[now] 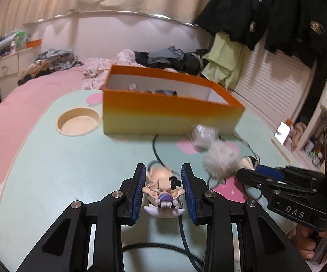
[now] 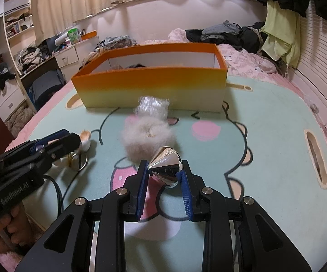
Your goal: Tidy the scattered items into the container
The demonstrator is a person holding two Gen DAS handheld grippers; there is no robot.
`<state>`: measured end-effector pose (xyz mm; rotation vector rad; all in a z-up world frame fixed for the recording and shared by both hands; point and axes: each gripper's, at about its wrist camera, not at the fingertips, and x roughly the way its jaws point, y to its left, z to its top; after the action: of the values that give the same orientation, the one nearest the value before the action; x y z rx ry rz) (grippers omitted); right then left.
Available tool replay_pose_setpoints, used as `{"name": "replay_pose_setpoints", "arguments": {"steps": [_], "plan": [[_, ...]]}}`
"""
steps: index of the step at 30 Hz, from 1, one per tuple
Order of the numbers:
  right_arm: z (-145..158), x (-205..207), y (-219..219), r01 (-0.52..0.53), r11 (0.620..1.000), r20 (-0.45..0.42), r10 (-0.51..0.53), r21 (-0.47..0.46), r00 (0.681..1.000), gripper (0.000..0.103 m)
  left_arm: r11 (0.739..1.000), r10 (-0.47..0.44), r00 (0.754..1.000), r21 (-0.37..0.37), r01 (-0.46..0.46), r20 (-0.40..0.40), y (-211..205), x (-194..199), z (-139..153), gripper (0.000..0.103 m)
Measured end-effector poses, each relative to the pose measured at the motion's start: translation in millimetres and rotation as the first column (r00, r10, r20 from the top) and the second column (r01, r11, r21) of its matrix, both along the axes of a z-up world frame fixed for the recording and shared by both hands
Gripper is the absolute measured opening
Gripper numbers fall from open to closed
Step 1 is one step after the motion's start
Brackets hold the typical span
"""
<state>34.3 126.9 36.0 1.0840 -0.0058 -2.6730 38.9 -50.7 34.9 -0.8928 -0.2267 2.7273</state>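
While each claw grips its item, left claw (image 1: 163,187) the figurine (image 1: 162,192), right claw (image 2: 163,174) the silver cone (image 2: 165,166), both seem ready for the orange box (image 1: 163,115).

The orange-to-yellow cardboard box (image 2: 150,86) stands on the pale green cartoon-print mat (image 2: 265,136) at twelve o'clock. Before it lies the crinkled clear plastic wad (image 2: 152,107), then the white fluffy pom-pom (image 2: 147,138). The small cream-coloured figurine (image 2: 85,139) lies at nine o'clock.
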Motion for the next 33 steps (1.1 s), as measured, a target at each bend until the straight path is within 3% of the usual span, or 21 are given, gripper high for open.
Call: {"name": "replay_pose_setpoints", "arguments": {"steps": [3,7,11,15,21,24,25,26,28,33], "plan": [[17.4,-3.5,3.6,-0.004,1.0,-0.041,0.004,0.004,0.999,0.029,0.999,-0.008,1.0,0.046,0.009,-0.021,-6.9,-5.7,17.6,0.031],[45.3,-26.0,7.7,-0.043,0.998,-0.05,0.041,-0.043,0.998,0.029,0.999,-0.015,0.995,0.043,0.019,-0.098,-3.4,-20.2,54.8,0.031],[64.7,-70.9,4.5,-0.04,0.998,-0.051,0.038,-0.049,0.998,0.029,0.994,-0.051,0.994,0.091,0.059,-0.095,6.6,-67.2,85.6,0.031],[62.4,-113.8,-0.9,-0.02,0.998,0.003,0.02,-0.055,1.0,0.029,0.997,-0.05,0.998,0.051,0.052,-0.034,22.0,-113.5,86.0,0.031],[46.3,-137.5,-5.5,0.003,1.0,0.066,-0.002,-0.025,0.998,0.03,0.998,-0.042,0.996,0.058,0.037,0.078,27.0,-147.3,59.7,0.031],[47.1,-139.3,3.3,0.027,0.998,0.083,-0.022,-0.063,0.996,0.048,0.997,-0.033,0.996,0.076,0.027,0.087,21.8,-144.7,55.1,0.041],[50.0,-136.6,8.3,0.039,0.995,0.074,-0.033,-0.088,0.997,0.063,0.996,-0.038,0.996,0.082,0.032,0.077,20.1,-140.8,56.4,0.048],[53.3,-133.4,12.5,0.048,0.993,0.057,-0.042,-0.112,0.997,0.07,0.996,-0.043,0.997,0.081,0.038,0.062,18.7,-135.4,59.0,0.051],[60.8,-123.7,17.8,0.057,0.989,0.016,-0.055,-0.134,0.998,0.07,0.997,-0.042,0.999,0.062,0.04,0.029,17.1,-123.3,65.3,0.056],[72.4,-82.3,16.0,0.069,0.996,-0.067,-0.072,-0.052,0.995,0.07,0.999,-0.029,0.999,0.024,0.029,0.016,12.2,-83.4,68.5,0.077]]}}
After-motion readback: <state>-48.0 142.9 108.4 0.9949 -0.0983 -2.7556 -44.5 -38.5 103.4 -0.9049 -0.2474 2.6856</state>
